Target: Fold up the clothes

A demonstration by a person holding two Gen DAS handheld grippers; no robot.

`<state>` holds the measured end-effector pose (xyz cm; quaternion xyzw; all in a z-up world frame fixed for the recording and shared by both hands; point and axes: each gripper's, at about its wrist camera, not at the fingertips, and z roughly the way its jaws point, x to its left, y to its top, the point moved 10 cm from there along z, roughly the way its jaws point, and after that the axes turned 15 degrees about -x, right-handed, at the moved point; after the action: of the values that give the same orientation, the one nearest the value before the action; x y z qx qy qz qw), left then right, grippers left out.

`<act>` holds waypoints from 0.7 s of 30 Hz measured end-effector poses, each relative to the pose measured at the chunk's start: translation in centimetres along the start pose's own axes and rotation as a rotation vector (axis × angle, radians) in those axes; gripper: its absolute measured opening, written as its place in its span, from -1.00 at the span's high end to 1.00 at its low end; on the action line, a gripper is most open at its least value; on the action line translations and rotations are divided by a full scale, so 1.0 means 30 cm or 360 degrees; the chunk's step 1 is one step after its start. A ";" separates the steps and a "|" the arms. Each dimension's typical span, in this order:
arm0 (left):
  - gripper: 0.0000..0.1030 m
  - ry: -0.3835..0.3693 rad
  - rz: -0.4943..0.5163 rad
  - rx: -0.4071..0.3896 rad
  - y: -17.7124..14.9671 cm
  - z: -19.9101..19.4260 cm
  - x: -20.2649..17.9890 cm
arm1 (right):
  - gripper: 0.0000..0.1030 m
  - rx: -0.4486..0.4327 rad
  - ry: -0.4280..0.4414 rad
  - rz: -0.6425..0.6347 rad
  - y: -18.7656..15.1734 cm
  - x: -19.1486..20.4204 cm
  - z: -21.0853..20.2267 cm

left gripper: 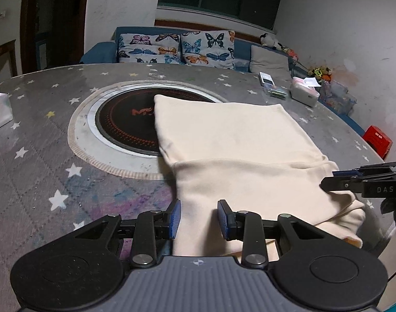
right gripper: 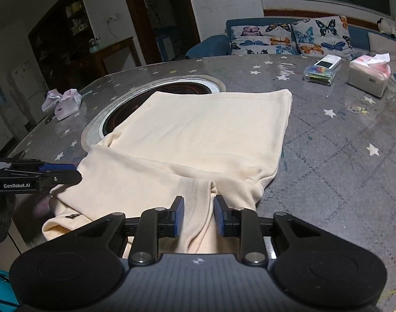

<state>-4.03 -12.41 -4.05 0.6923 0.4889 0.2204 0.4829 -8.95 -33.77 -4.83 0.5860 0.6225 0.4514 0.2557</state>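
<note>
A cream garment [left gripper: 234, 140] lies partly folded on the grey star-patterned table, its far part flat and over the round cooktop's edge; it also shows in the right wrist view [right gripper: 198, 135]. My left gripper [left gripper: 199, 218] is at the garment's near left edge, jaws apart with cloth between the blue pads [left gripper: 175, 218]. My right gripper [right gripper: 196, 215] is at the near right part, jaws apart astride a fold of cloth. Each gripper shows side-on in the other's view, the right [left gripper: 325, 182] and the left [right gripper: 75, 173].
A round black cooktop [left gripper: 125, 124] is set in the table [left gripper: 42, 171]. A tissue box [right gripper: 368, 78], a remote [right gripper: 328, 61] and a small clear box [right gripper: 319, 74] sit at the far right. More tissue packs [right gripper: 65, 104] lie at far left. A sofa with butterfly cushions [left gripper: 172, 48] stands beyond.
</note>
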 end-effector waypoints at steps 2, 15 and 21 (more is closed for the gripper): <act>0.35 0.0006 -0.0003 0.0004 -0.001 0.000 0.005 | 0.84 -0.0021 -0.0005 -0.0017 0.016 0.005 -0.009; 0.35 -0.0063 0.0056 -0.0041 0.069 0.036 -0.050 | 0.81 -0.0027 -0.0094 -0.0051 0.029 -0.006 -0.013; 0.35 -0.0121 0.0112 -0.0052 0.090 0.065 -0.091 | 0.76 -0.0137 -0.0071 -0.0141 0.100 0.015 -0.054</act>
<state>-2.43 -15.88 -2.06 0.7090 0.4418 0.2188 0.5042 -8.91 -34.06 -1.41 0.5561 0.6220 0.4529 0.3143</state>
